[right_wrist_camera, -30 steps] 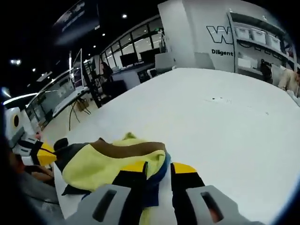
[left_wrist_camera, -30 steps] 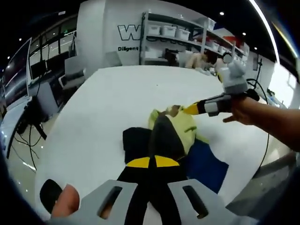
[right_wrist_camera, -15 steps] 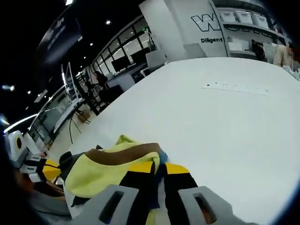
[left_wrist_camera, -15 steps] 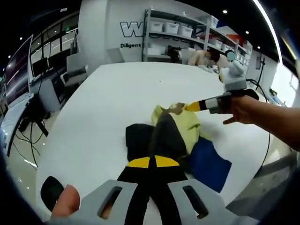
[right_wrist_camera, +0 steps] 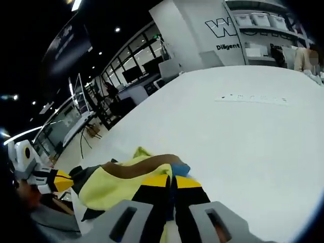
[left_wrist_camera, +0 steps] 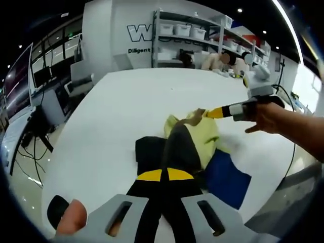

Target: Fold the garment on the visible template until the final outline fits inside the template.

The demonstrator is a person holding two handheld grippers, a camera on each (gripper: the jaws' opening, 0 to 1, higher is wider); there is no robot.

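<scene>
Across the broad white counter (left_wrist_camera: 116, 106), mostly bare toward its far edge, the bunched yellow, black and blue garment (left_wrist_camera: 190, 147) hides any template, with the left hand-held gripper (left_wrist_camera: 162, 177) clamped on its near dark fold and the right hand-held gripper (right_wrist_camera: 171, 183) pinching its brown-trimmed edge.

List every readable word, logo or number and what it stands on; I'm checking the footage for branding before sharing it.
"W": big outlined letter on the white back wall, cut off by the shelving.
"Diligent": small dark word under it on that wall, readable in the right gripper view.
Bins on the shelving: any labels too small to read.
Garment, table, grippers: no text seen.
</scene>
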